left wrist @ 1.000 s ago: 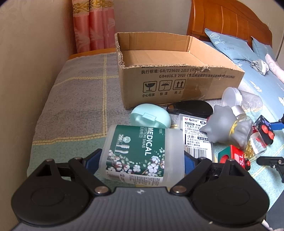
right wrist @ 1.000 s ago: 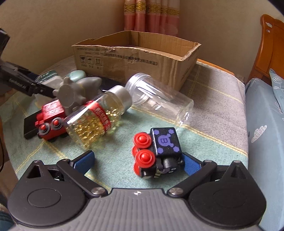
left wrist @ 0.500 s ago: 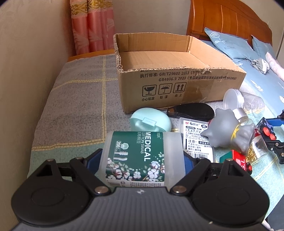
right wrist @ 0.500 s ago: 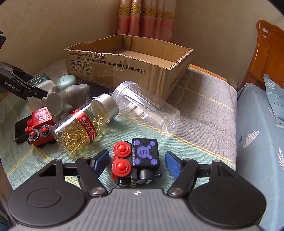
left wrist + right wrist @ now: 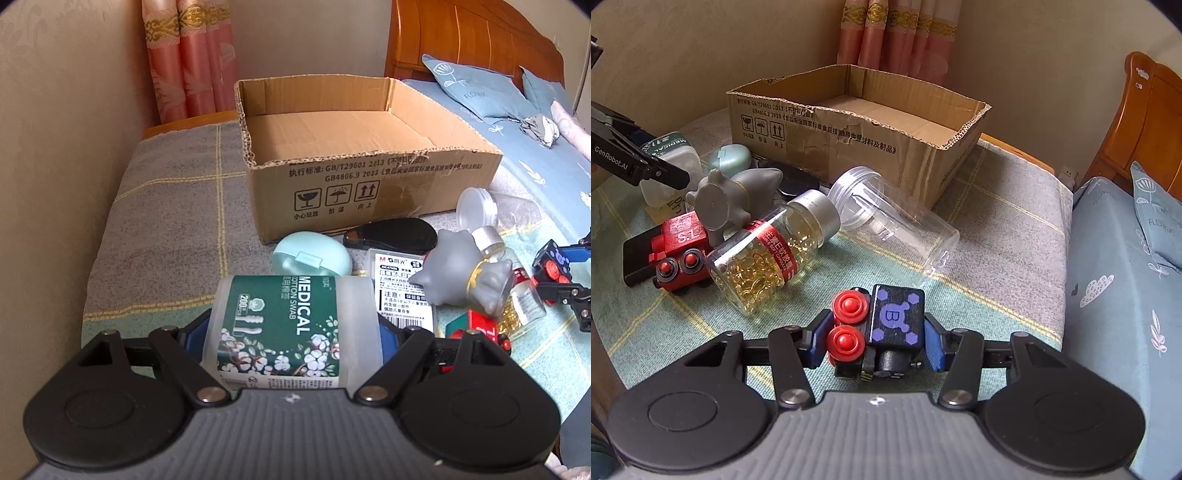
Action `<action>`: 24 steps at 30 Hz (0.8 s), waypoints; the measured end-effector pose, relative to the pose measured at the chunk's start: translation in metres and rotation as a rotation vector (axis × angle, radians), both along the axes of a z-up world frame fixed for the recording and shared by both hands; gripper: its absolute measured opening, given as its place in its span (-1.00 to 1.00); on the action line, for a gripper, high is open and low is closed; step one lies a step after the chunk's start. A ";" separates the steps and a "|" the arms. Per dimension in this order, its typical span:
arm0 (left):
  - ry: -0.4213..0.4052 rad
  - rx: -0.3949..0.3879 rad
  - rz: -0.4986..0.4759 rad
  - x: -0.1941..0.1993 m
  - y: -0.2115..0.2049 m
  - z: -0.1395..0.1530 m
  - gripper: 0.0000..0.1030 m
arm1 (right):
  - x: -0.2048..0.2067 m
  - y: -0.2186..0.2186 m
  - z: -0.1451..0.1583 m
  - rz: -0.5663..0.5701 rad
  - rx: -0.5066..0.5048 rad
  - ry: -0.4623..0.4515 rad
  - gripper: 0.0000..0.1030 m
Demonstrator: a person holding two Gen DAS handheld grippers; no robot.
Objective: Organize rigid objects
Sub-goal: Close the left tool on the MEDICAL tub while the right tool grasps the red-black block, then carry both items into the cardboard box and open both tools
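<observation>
A white tub of medical cotton swabs (image 5: pixel 295 314) with a green label lies across my left gripper (image 5: pixel 291 334), whose blue pads press on both its ends. My right gripper (image 5: pixel 876 341) is shut on a black toy block (image 5: pixel 895 317) with a purple B and red wheels, low over the checked blanket. The open cardboard box (image 5: pixel 369 184) stands empty behind the clutter, also seen from the right wrist as the cardboard box (image 5: pixel 831 140). In the right wrist view the left gripper (image 5: pixel 646 166) shows at the far left with the tub.
On the blanket lie a mint case (image 5: pixel 312 256), a black case (image 5: pixel 391 236), a card pack (image 5: pixel 402 295), a grey figure (image 5: pixel 735 199), a capsule bottle (image 5: pixel 772 254), a clear jar (image 5: pixel 897 225) and a red toy (image 5: pixel 679 251). Wall left, bed pillows right.
The right jaws went from wide open to shut on the black toy block. The left jaws drew in against the swab tub. Neither hand has shifted much.
</observation>
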State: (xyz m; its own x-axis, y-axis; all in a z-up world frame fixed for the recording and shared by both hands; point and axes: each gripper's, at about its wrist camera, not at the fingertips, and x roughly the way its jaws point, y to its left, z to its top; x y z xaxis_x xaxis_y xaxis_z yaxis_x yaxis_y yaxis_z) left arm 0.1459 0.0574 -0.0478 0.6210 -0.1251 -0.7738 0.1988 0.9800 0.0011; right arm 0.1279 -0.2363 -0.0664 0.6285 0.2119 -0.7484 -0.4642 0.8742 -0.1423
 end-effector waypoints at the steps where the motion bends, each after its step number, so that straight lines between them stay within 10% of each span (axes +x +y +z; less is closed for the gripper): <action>1: -0.003 -0.001 -0.002 -0.001 0.000 0.004 0.61 | 0.000 -0.001 0.002 0.001 -0.004 -0.001 0.09; 24: -0.164 0.004 -0.052 0.098 -0.045 0.094 0.61 | 0.047 0.029 0.112 0.083 0.077 -0.191 0.09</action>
